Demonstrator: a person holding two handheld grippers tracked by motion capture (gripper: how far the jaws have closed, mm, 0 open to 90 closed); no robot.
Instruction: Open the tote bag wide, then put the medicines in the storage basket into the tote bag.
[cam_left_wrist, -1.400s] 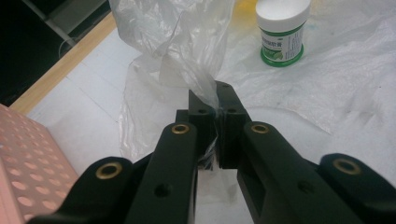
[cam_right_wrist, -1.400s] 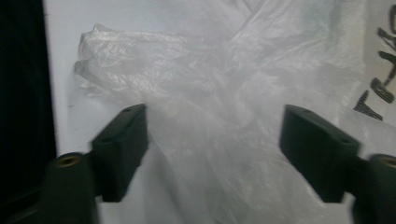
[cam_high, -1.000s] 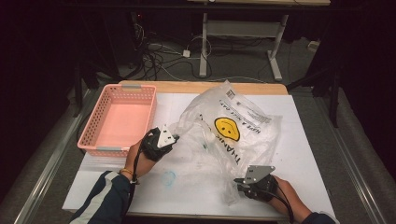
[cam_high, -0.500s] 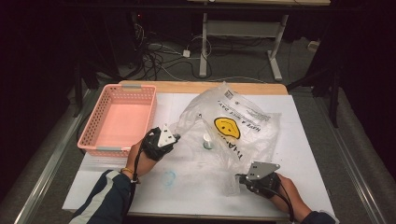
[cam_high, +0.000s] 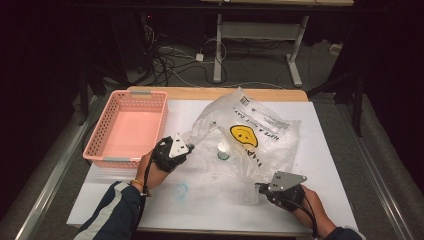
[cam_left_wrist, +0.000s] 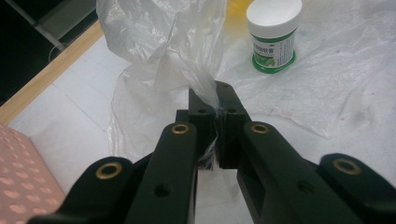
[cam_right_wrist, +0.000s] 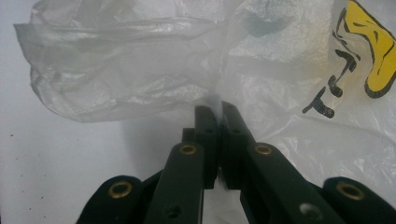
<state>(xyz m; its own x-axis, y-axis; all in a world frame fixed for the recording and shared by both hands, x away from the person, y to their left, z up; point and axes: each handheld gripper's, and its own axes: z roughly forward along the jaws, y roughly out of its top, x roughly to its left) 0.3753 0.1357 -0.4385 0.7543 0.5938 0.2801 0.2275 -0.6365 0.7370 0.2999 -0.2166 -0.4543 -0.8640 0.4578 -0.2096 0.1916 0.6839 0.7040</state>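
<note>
The left gripper (cam_left_wrist: 215, 105) and right gripper (cam_right_wrist: 218, 116) each pinched the plastic bag (cam_high: 250, 140) at its nine and five o'clock edges; pulling apart risked tearing film or toppling the jar (cam_left_wrist: 273, 35) inside.

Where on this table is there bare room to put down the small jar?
The pink basket is empty. Bare table lies right of the plastic bag, and a strip along the near edge between the left gripper and right gripper. The middle is crowded: the bag spreads around the jar.
</note>
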